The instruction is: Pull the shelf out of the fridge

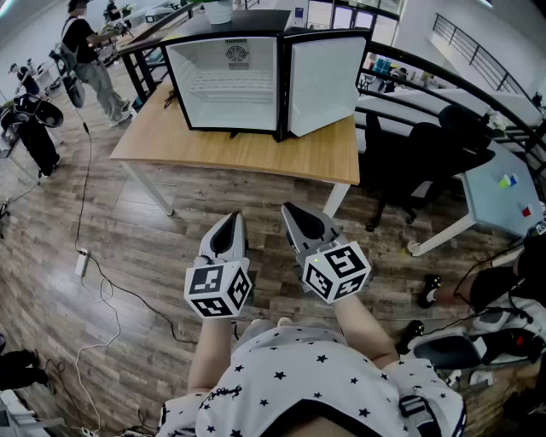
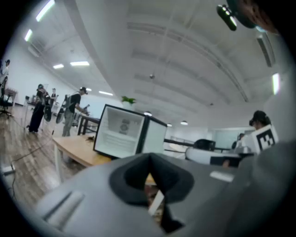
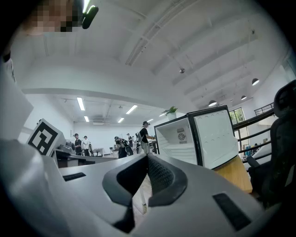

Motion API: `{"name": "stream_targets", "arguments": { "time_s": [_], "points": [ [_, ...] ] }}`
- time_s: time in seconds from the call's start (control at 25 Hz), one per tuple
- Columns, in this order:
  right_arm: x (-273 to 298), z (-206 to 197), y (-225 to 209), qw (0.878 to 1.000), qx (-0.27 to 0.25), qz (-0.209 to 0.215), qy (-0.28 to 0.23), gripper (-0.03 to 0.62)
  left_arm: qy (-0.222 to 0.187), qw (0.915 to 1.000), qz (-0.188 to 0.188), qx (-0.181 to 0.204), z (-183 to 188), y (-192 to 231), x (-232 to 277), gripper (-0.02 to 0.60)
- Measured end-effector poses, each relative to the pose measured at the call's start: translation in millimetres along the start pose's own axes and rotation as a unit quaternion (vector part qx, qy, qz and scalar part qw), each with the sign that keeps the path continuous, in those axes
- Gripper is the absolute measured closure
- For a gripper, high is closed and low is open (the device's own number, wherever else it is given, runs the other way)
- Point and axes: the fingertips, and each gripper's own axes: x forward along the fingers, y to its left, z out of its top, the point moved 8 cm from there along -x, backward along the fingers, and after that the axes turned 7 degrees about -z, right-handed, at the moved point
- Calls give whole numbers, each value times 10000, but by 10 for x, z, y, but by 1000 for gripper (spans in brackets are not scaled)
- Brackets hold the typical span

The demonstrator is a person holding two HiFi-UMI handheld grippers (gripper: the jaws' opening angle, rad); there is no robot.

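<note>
Left claw [image 1: 229, 224] and right claw [image 1: 299, 217] are both shut tight, tips together, and they hold nothing. They sit side by side, low and close to the person's body, above the wood floor [image 1: 128, 256]. The shelf [image 1: 229, 85] is far ahead of them, well apart from both. It lies inside the small black fridge [image 1: 256, 24] on the wooden table [image 1: 256, 154]. The fridge door [image 1: 327, 81] stands wide open on the right. Only the head view shows the whole table, the floor and a black chair [image 1: 426, 154]. The two gripper views look up more. They show the ceiling lights [image 3: 81, 102] and a green plant [image 3: 171, 110] on top of the fridge.
</note>
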Motion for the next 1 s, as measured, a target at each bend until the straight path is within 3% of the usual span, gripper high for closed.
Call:
{"name": "stream_targets", "arguments": {
  "time_s": [0.44, 0.68, 1.0],
  "points": [
    [-195, -55, -132, 9997, -71, 129, 181, 574, 80, 9999, 95, -118, -119, -203, 14, 575],
    [-213, -106, -200, 9991, 231, 254, 239, 572, 175, 9997, 145, -134, -201, -264, 22, 575],
    [-61, -84, -199, 9979, 262, 543, 258, 572, 174, 9995, 184, -190, -190, -197, 119, 575]
  ]
}}
